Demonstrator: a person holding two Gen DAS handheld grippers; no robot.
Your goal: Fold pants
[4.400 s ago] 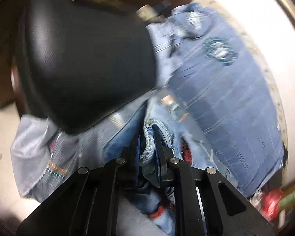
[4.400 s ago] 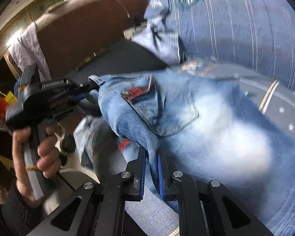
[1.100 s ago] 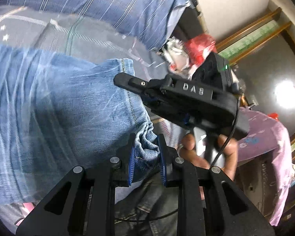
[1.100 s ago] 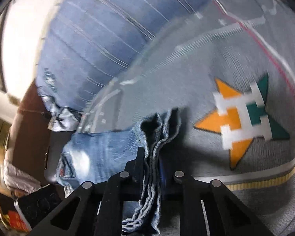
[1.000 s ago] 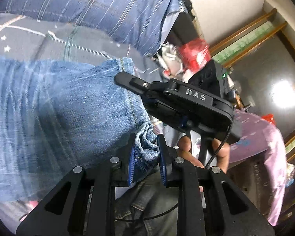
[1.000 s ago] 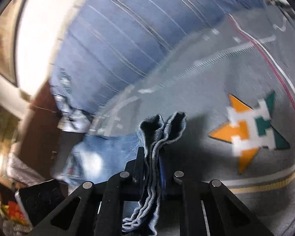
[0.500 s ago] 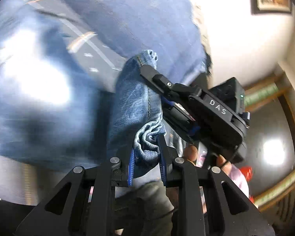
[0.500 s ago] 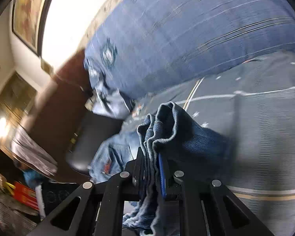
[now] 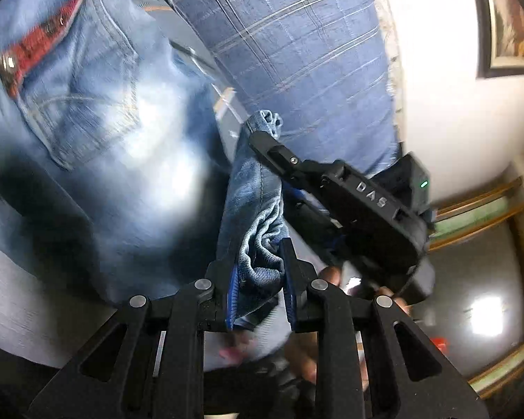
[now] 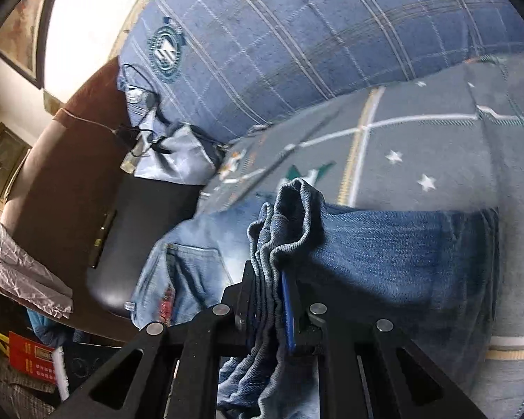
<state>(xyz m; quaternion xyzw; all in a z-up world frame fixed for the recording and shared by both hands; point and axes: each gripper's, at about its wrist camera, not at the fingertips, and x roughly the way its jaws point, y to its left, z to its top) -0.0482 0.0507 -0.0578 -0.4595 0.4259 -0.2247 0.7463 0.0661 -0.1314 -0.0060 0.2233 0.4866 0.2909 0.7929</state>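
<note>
The blue jeans (image 9: 97, 111) lie on a grey patterned bedspread (image 10: 419, 146), back pocket with red trim (image 9: 42, 49) showing. My left gripper (image 9: 260, 286) is shut on the bunched leg hems (image 9: 258, 244). My right gripper (image 10: 267, 300) is shut on the other corner of the hems (image 10: 290, 216) and shows as a black tool in the left wrist view (image 9: 349, 195), close beside the left. The held leg ends hang above the seat of the jeans (image 10: 192, 262).
A blue plaid quilt (image 10: 279, 35) is piled at the back against a white wall (image 9: 443, 111). A dark brown headboard with a black cushion (image 10: 129, 230) lies at the left. Clutter and a red box (image 10: 31, 356) lie off the bed.
Both grippers have carried the leg hems across the bed from the far end toward the waist and pocket, doubling the legs over. Both stayed shut on the denim.
</note>
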